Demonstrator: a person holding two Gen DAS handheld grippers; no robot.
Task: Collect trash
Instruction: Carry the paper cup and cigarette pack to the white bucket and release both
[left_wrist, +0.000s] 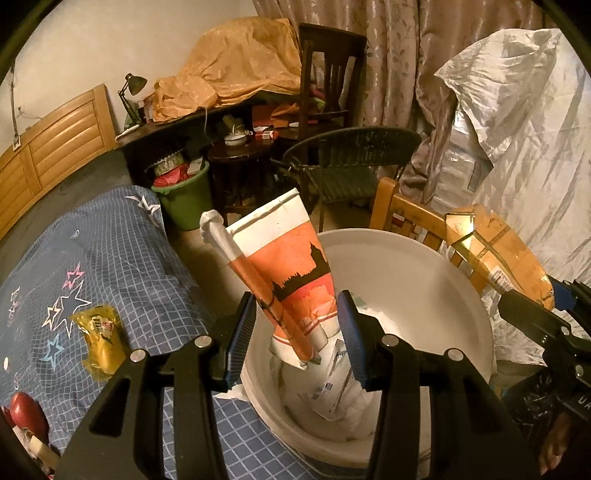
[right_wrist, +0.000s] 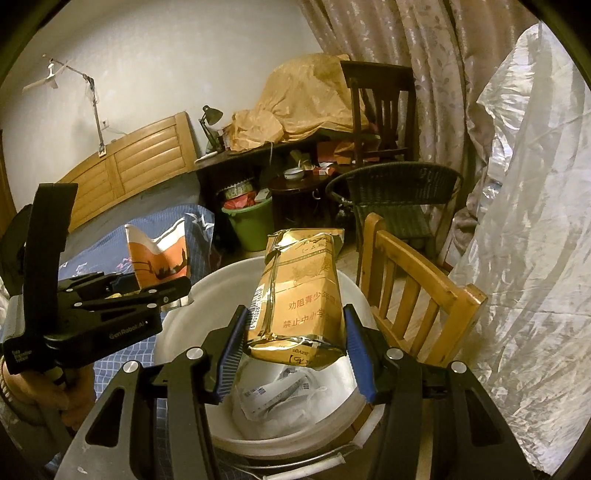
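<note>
A white bucket (left_wrist: 424, 280) stands beside the bed and holds crumpled white paper and wrappers (left_wrist: 332, 398). My left gripper (left_wrist: 297, 343) is over the bucket's near rim; a flattened orange and white paper cup (left_wrist: 288, 273) stands between its jaws, with a gap on the right side. My right gripper (right_wrist: 295, 350) is over the same bucket (right_wrist: 177, 332), jaws against the sides of a gold cigarette carton (right_wrist: 299, 295). The carton also shows in the left wrist view (left_wrist: 495, 254).
A gold snack packet (left_wrist: 101, 338) and a red apple (left_wrist: 26, 410) lie on the blue checked quilt (left_wrist: 110, 258). A wooden chair (right_wrist: 410, 288), a wicker chair (right_wrist: 399, 192), a green bucket (right_wrist: 251, 221) and a cluttered desk stand behind.
</note>
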